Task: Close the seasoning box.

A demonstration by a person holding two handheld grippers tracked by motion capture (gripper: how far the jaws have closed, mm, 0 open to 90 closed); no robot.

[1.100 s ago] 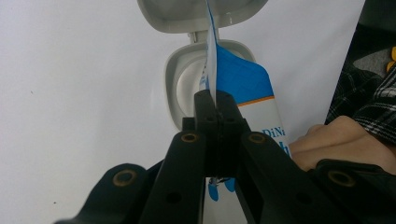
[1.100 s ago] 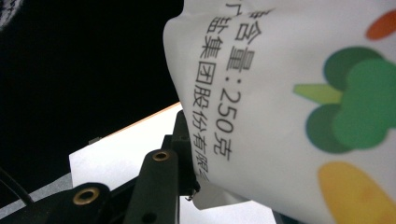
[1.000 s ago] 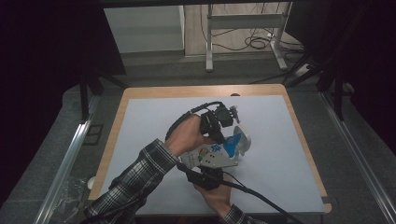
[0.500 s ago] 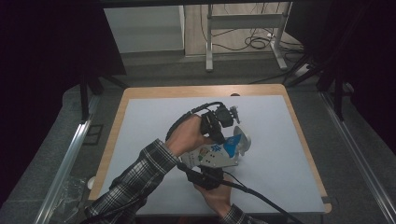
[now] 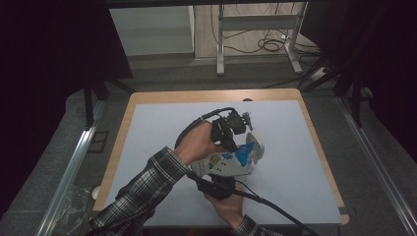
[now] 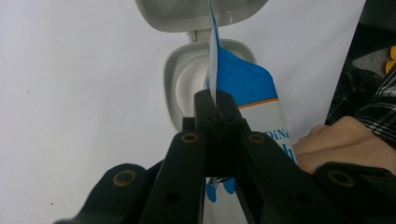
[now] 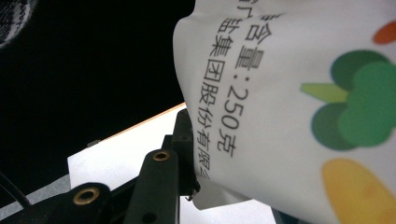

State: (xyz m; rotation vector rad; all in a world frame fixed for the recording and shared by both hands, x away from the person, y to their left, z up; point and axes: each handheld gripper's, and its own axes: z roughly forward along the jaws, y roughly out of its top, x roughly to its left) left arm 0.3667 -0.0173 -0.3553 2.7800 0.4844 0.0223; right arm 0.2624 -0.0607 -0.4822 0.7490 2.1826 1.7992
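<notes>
A: What are the left gripper's (image 6: 215,100) fingers doing?

B: They are pressed together on the thin top edge of a bag (image 6: 243,79), a white one with a blue upper part. The pinched edge rises between them in the left gripper view.

A: And the right gripper (image 7: 187,140)?

B: Its fingers stand partly apart and clamp the bag (image 7: 289,93) lower down. In the right gripper view one black finger (image 7: 183,140) lies against the white plastic, beside a line of black print and a green and yellow picture; the other finger is hidden behind the bag.

A: Where is the bag in the scene?

B: In the high view the bag (image 5: 228,164) is held over the middle of the worktop (image 5: 162,96), tilted, with its blue end to the far right. The left gripper (image 5: 228,130) is at its far side and the right gripper (image 5: 216,186) at its near side.

A: What is beyond the bag?

B: A small grey box (image 6: 184,88) with a hinged lid (image 6: 187,14) lies open on the white sheet (image 5: 295,147), just right of the bag's blue end. A hand in a plaid sleeve (image 5: 142,191) comes from the near left.
</notes>
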